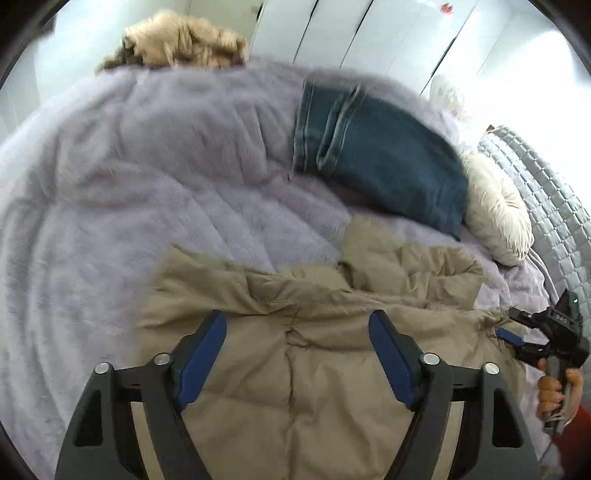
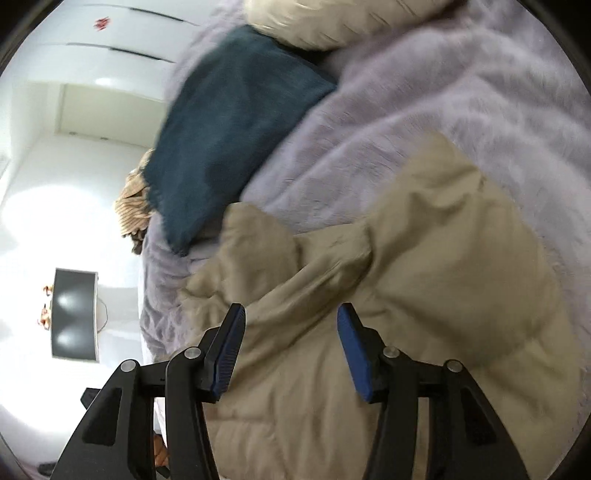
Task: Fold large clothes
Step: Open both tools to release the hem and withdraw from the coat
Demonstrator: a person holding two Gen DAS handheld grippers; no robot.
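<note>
A beige puffer jacket (image 1: 314, 325) lies spread on a lilac fluffy blanket (image 1: 155, 177), rumpled at its far end. My left gripper (image 1: 297, 321) is open and empty, hovering just above the jacket's middle. My right gripper (image 2: 291, 314) is open and empty over the jacket (image 2: 406, 295) near its edge. The right gripper also shows in the left wrist view (image 1: 517, 338) at the jacket's right edge, held by a hand.
Folded blue jeans (image 1: 376, 158) lie on the blanket beyond the jacket, also in the right wrist view (image 2: 229, 125). A cream fluffy cushion (image 1: 495, 214) sits beside a grey quilted headboard (image 1: 543, 192). A tan furry item (image 1: 181, 40) lies at the far edge. White wardrobes (image 1: 369, 29) stand behind.
</note>
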